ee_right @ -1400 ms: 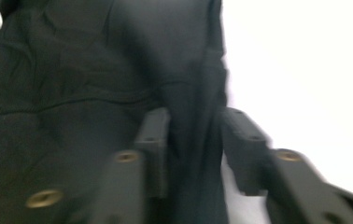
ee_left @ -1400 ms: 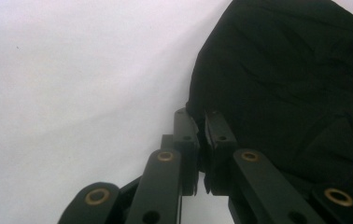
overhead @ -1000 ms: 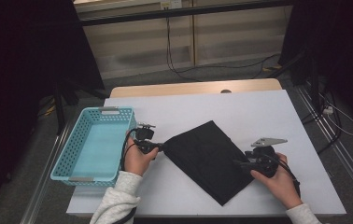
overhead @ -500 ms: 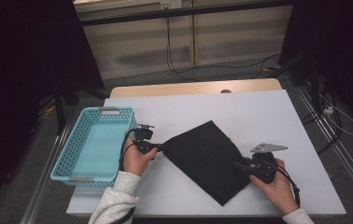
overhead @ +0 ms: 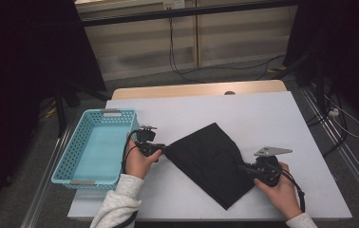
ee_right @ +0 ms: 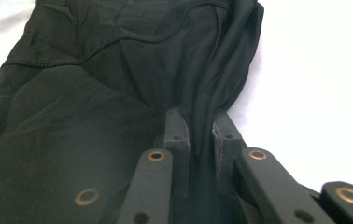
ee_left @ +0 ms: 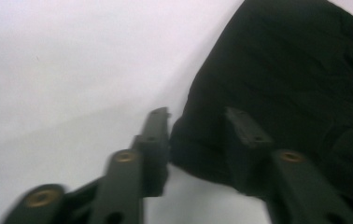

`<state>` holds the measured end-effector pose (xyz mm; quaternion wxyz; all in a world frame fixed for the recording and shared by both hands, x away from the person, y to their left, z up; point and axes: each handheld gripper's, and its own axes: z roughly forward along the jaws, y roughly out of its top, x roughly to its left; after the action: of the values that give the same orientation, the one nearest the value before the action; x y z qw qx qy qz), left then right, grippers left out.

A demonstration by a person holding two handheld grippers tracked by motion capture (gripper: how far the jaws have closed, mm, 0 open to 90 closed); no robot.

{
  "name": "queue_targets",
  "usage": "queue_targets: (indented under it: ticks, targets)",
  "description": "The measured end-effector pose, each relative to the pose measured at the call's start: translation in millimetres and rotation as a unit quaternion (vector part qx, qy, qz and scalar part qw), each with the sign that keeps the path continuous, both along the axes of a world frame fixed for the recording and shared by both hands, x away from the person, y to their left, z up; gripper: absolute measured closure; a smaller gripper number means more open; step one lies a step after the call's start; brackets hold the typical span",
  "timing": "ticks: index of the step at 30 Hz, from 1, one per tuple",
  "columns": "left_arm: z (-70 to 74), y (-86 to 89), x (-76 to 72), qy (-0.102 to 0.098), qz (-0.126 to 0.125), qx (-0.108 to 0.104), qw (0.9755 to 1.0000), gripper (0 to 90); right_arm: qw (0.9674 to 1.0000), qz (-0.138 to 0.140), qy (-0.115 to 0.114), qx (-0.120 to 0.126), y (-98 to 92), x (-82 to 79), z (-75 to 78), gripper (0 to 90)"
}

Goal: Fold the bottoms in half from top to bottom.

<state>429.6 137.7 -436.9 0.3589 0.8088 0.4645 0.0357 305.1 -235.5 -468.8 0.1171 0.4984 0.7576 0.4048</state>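
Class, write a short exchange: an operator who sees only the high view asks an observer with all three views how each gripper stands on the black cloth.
Operator: From above, the left gripper meets a corner of the black cloth. Is it gripping?
Observer: No. In the left gripper view its jaws stand apart, having just been opening, and the corner lies loose between them.
Operator: And the right gripper on the opposite side?
Observer: In the right gripper view its jaws have just been closing, and they pinch a raised fold of the cloth between them.
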Motion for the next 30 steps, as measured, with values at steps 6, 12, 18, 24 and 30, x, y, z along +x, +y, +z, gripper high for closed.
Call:
queue_targets:
  ticks: [6, 12, 18, 24, 30]
  targets:
    - [-5.4, -8.1, 5.5, -0.046, -0.004, 0.02, 0.9987, 30.9, 1.0, 0.003, -0.004, 0.001, -0.5, -0.8, -0.6, 80.0]
    - [-19.5, -15.9, 3.2, -0.046, -0.022, 0.04, 0.9979, 27.5, 1.0, 0.004, -0.007, 0.0, -0.6, -1.2, -1.1, 79.9]
    - [-21.0, -20.9, 0.0, -0.055, -0.024, 0.045, 0.9972, 27.1, 0.9999, 0.006, -0.008, -0.002, -0.4, -1.4, -1.1, 79.9]
    - [-18.2, -23.0, -1.8, -0.042, -0.029, 0.039, 0.998, 38.2, 0.9999, 0.007, -0.008, -0.004, 0.0, -1.6, -0.9, 79.9]
    - [-17.7, -29.9, -2.4, -0.038, -0.034, 0.051, 0.9974, 29.5, 0.9999, 0.009, -0.01, -0.004, -0.1, -1.4, -0.9, 80.0]
